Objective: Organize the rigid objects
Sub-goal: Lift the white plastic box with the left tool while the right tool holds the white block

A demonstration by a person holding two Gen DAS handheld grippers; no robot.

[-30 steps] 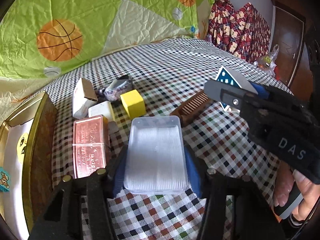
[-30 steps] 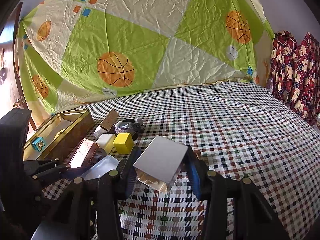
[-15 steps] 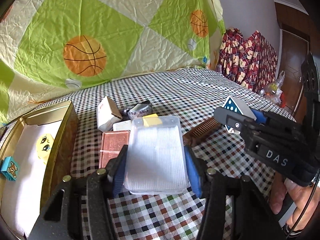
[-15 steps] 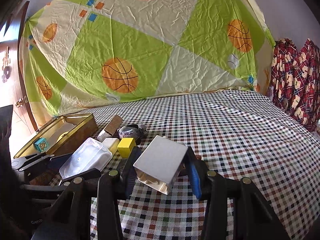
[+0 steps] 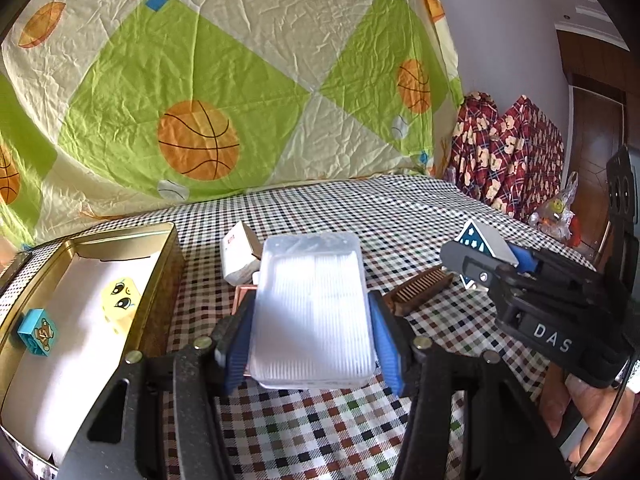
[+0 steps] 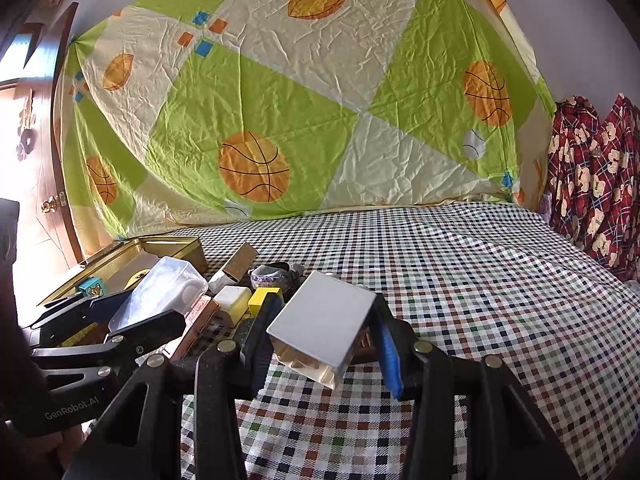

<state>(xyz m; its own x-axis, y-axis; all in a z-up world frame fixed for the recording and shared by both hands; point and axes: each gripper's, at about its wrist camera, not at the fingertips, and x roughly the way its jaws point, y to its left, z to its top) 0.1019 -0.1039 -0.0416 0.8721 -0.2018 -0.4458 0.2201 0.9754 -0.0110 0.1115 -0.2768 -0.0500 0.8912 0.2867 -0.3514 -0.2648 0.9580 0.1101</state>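
Observation:
My left gripper [image 5: 312, 344] is shut on a clear plastic case of white swabs [image 5: 313, 308], held above the checked cloth. The same clear case [image 6: 160, 296] shows at the left of the right wrist view. My right gripper [image 6: 324, 344] is shut on a grey box with a blue patterned end [image 6: 324, 316]; that grey box [image 5: 482, 244] and the right gripper [image 5: 476, 264] show at the right of the left wrist view. A gold tin [image 5: 160, 280] at the left holds a yellow face cube [image 5: 120, 304] and a blue bear cube [image 5: 38, 332].
On the cloth lie a white carton [image 5: 238, 254], a copper-coloured box [image 6: 196, 320], a brown comb [image 5: 420, 288], a yellow cube [image 6: 262, 298], a cream block [image 6: 232, 300] and a patterned pouch [image 6: 272, 276]. A basketball sheet [image 5: 240, 80] hangs behind. A hand [image 5: 600, 412] holds the right gripper's handle.
The left gripper has risen and tipped up with the clear case, which now hides the copper box and yellow cube; the gold tin has come further into view. The right gripper has hardly moved.

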